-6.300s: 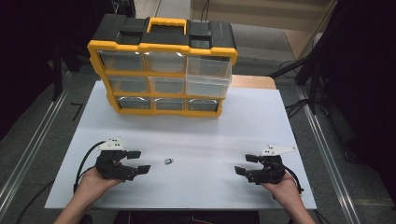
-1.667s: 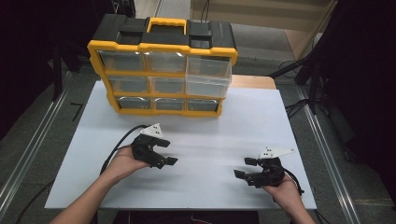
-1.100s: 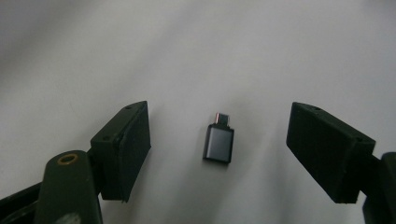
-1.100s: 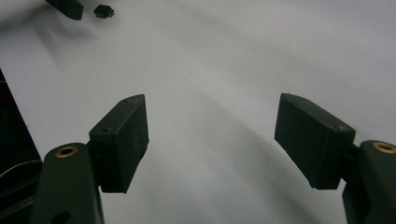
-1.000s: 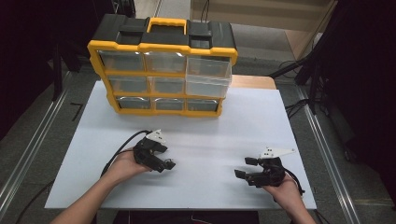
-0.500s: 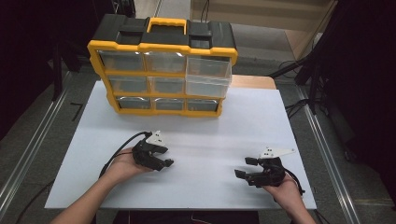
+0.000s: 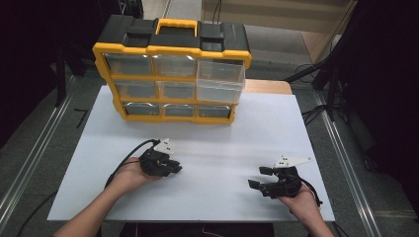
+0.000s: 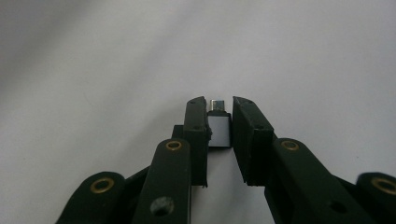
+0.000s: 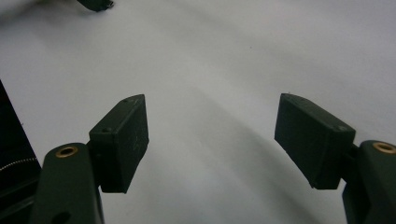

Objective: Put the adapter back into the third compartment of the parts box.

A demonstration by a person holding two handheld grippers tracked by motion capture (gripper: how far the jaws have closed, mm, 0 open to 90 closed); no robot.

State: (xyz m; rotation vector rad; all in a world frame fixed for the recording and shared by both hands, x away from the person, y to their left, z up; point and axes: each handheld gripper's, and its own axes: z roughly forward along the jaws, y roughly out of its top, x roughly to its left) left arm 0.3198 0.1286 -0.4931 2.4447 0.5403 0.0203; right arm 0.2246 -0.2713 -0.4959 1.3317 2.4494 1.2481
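Note:
A small silver plug adapter [image 8: 218, 130] with a metal tip lies on the white table [image 7: 222, 143]. My left gripper [image 8: 218, 103] has just been closing its jaws, and both pads now press the adapter's sides. In the high view the left gripper [image 7: 174, 168] sits low on the table at front left of centre, pointing right, and covers the adapter. My right gripper [image 7: 257, 177] rests at the front right, open with nothing between its fingers. In the right gripper view, that gripper [image 9: 212, 121] has its jaws wide apart over bare table.
A yellow and black drawer organizer [image 7: 173, 49] stands at the back of the table, with clear drawers. Its upper right drawer [image 7: 220, 81] is pulled out. A cable trails from each gripper toward the front edge. Metal rails run along both sides of the table.
The left hand came from the front left to the small adapter near the middle, and its jaws closed on it. The right hand has kept still.

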